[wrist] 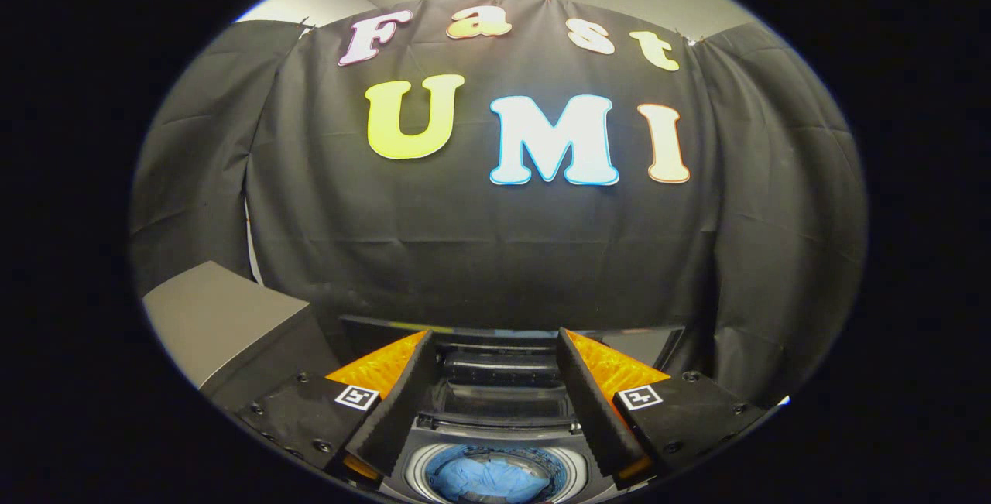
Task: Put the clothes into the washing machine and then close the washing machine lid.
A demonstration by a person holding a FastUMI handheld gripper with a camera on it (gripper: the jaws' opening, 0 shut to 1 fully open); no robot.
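Tongs [495,380]: spread wide, nothing between the ribbed pads and nothing touched; orange-backed fingers [395,403] angled apart, each block carrying a square marker.

Clothes [486,479]: blue bundle, low between the fingers at 6 o'clock, lying inside the round drum of the washing machine [495,442]. Judged already loaded.

Washing machine lid [503,368]: dark panel, apparently raised, standing beyond the drum at 12 o'clock between the fingertips; exact tilt hard to tell.

Grey box [224,318]: at 10 o'clock of the tongs, well apart from the machine.

Step in hand, as judged: closing the lid. Advice: bring the tongs forward to the lid's top edge, pinch or hook it squarely with both pads, swing it down toward the drum in a slow arc, let go only when it lies flat; see that no blue cloth hangs over the rim.
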